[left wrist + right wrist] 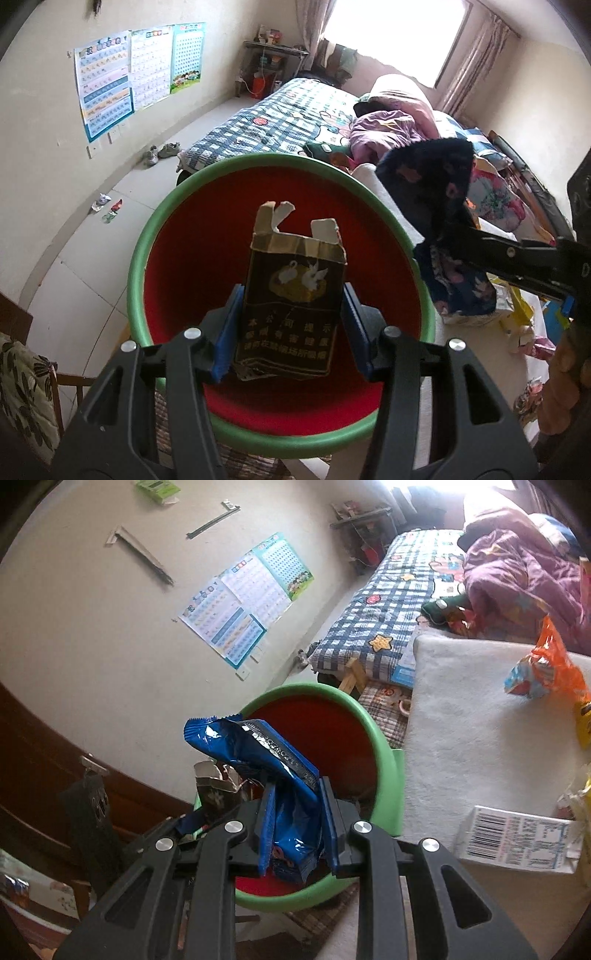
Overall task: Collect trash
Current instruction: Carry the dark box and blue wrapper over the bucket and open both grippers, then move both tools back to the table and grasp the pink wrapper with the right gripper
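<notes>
Pinching a torn box (291, 295), the left gripper (291, 314) is hovering over the bin (140, 258), while the right gripper (297, 819), at its three o'clock, is clamping a blue wrapper (255, 749).

I see a cream wall (44, 92) with learning posters (136, 74) taped to it, a pale tiled floor (92, 266), and a bed (280, 118) under a blue checked quilt. Bright daylight pours through the window (391, 37) between curtains (476, 62). A small shelf (271, 62) stands in the corner.
</notes>
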### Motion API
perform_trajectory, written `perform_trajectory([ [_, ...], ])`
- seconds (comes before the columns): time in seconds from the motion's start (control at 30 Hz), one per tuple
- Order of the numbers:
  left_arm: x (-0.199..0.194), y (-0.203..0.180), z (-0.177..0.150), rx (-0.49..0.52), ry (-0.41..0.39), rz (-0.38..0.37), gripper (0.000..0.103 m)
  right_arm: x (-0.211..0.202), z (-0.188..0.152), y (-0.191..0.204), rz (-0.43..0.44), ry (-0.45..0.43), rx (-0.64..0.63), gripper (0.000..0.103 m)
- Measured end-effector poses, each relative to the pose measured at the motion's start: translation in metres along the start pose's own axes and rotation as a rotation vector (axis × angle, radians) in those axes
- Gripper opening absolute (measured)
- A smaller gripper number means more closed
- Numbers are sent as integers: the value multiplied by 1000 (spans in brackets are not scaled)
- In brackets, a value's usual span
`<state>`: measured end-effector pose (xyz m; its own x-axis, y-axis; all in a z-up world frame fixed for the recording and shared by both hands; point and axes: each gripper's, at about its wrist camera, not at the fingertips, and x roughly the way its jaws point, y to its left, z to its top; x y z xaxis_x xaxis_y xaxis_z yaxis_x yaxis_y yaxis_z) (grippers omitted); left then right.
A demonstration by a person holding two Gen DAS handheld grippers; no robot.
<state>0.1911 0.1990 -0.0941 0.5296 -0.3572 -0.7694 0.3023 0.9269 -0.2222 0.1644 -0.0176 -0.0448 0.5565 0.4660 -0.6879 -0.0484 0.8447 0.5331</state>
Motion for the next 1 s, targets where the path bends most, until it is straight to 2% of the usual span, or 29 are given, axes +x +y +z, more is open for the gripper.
perform_trajectory([
  [0.1,0,6,1,-6,-11,13,68,2,1,0,-2,-8,13,30],
  [0.13,0,9,1,-11,-17,13,70,2,0,0,-3,-14,19,31],
  [0.2,0,12,1,-20,-19,19,72,2,1,0,-2,-22,28,40],
  [0.6,-8,18,-2,-31,-26,15,72,-17,-4,6,-2,-58,8,41],
  [0.73,-15,3,-5,-14,-36,14,72,-36,-7,6,-17,-92,-13,42],
  [0.83,-19,-9,-9,-1,-38,8,72,-52,-12,6,-46,-119,-44,48],
  [1.0,-22,-34,-16,29,-31,-9,72,-79,-27,-1,-94,-152,-88,48],
])
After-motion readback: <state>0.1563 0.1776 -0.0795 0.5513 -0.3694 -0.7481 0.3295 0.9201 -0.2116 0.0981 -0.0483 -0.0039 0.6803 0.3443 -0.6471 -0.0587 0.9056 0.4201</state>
